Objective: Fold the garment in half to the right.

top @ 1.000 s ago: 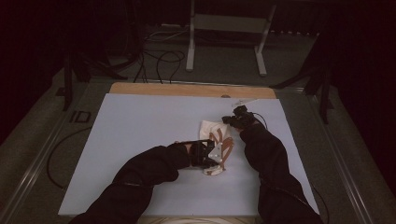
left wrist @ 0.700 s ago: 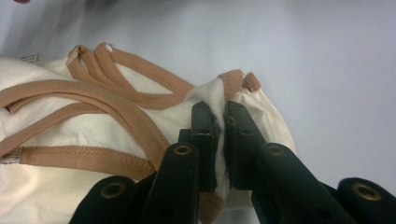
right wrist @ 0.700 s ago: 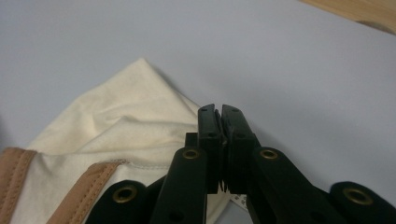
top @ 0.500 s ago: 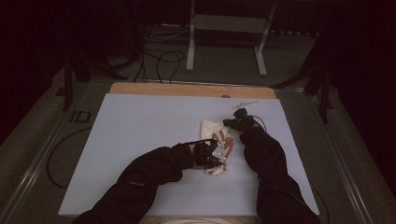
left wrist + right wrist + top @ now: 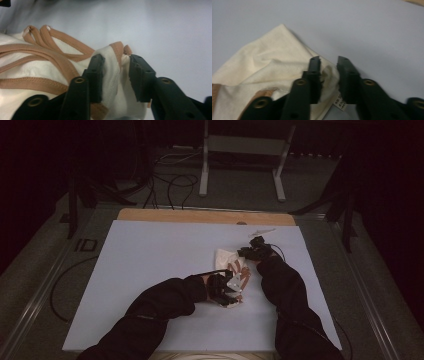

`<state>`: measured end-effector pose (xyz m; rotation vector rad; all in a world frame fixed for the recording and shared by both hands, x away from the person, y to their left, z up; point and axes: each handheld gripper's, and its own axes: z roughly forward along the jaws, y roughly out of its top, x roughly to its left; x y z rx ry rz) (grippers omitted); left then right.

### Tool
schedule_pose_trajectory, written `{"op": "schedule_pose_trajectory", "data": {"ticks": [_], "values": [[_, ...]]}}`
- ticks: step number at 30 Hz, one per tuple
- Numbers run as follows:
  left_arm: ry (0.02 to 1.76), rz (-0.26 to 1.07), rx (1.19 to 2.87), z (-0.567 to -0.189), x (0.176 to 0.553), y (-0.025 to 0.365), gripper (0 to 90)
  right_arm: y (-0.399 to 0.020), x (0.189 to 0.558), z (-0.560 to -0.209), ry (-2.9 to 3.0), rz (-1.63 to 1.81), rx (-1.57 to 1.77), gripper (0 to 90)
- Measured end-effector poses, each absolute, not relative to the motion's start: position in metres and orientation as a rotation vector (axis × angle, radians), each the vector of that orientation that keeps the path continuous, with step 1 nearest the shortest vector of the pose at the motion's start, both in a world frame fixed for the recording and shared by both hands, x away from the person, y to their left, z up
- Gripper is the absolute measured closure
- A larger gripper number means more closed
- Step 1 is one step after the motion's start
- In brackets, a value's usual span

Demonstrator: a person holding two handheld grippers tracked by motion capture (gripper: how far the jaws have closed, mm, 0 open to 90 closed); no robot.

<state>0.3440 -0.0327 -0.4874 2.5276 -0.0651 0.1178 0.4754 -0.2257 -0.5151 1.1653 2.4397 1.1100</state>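
two grippers, one garment, listed from the jaws outward.

left gripper: jaws part open, having just been opening; a fold of the cream garment with its tan binding stands between them. the left-hand pad lies against the fold, the other pad stands just clear of it, so no pinch is shown. in the high view this gripper sits at the garment's near edge, on the person's side.

right gripper: jaws part open, likewise just opened; a puckered cream edge lies in the gap, with a small white printed label just under it. whether the pads touch the cloth, cannot tell. in the high view this gripper sits at the garment's far right corner.

garment: cream cloth, tan straps looped across it, lying bunched on the pale blue sheet between the two grippers.

black sleeves run back from the garment toward the bottom edge of the high view.

wooden table edge lies well beyond the garment; a grey metal stand and floor cables farther still.
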Motion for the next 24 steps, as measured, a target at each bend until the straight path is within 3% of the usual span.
{"op": "schedule_pose_trajectory", "data": {"ticks": [3, 4, 10, 11, 12, 18, 24], "values": [[-0.058, 0.112, 2.496, -0.48, 0.345, -0.026, 59.2, -0.227, 0.475, -0.511, 2.439, 1.131, 1.172, 61.6], [-0.05, 0.107, 2.478, -0.477, 0.346, -0.023, 51.0, -0.227, 0.475, -0.507, 2.44, 1.132, 1.168, 55.6], [0.025, 0.115, 2.396, -0.456, 0.347, -0.006, 35.3, -0.227, 0.469, -0.487, 2.398, 1.182, 1.174, 48.5], [0.045, 0.116, 2.382, -0.453, 0.348, -0.002, 30.0, -0.226, 0.468, -0.484, 2.404, 1.188, 1.159, 48.2], [0.041, 0.102, 2.368, -0.452, 0.348, 0.001, 18.6, -0.222, 0.465, -0.477, 2.411, 1.189, 1.142, 46.6], [0.108, 0.107, 2.321, -0.446, 0.35, 0.026, 5.8, -0.21, 0.453, -0.464, 2.444, 1.215, 1.09, 45.4], [0.22, 0.133, 2.303, -0.451, 0.347, 0.059, 0.2, -0.19, 0.436, -0.459, 2.501, 1.205, 0.994, 45.9]]}}
